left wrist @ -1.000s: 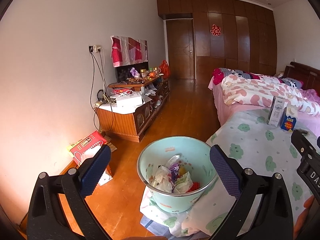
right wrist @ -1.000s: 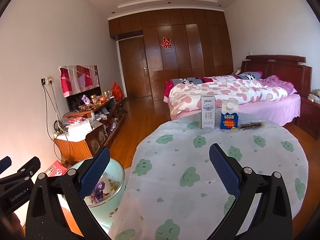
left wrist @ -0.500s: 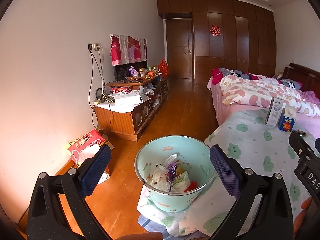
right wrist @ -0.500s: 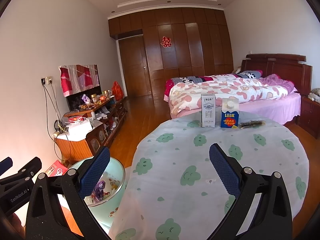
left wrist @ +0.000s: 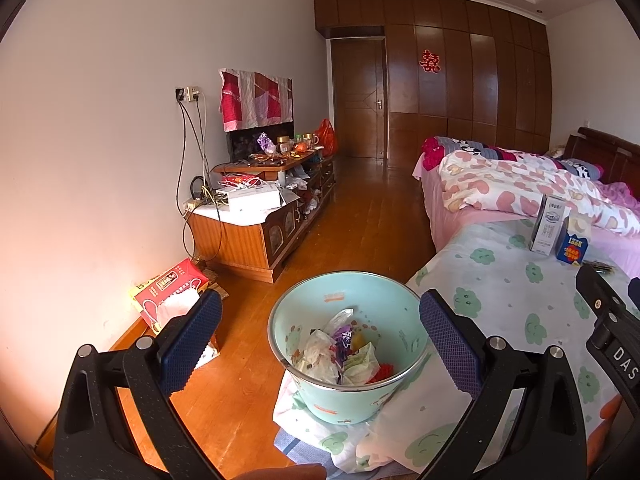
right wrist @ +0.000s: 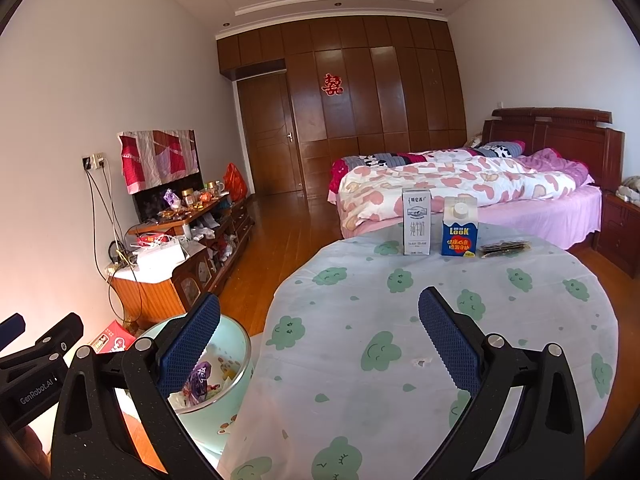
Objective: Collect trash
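Observation:
A mint-green bin (left wrist: 340, 400) stands on the floor against the table's left edge, holding crumpled wrappers (left wrist: 344, 354). My left gripper (left wrist: 319, 316) hovers over it, open and empty. My right gripper (right wrist: 319, 308) is open and empty too, above the near left part of the round table (right wrist: 400, 320). At the table's far edge stand a white milk carton (right wrist: 416, 222) and a blue carton (right wrist: 459, 226), with a dark flat wrapper (right wrist: 505, 248) lying to their right. The bin (right wrist: 224, 420) shows behind the right gripper's left finger.
A low wooden cabinet (left wrist: 248, 240) cluttered with boxes and cables lines the left wall. A red tissue box (left wrist: 172, 288) lies on the floor near it. A bed (right wrist: 460, 188) with a heart-print quilt stands beyond the table. Wooden floor runs between bed and cabinet.
Both views sway only slightly. Both grippers stay open, and nothing was taken hold of or let go.

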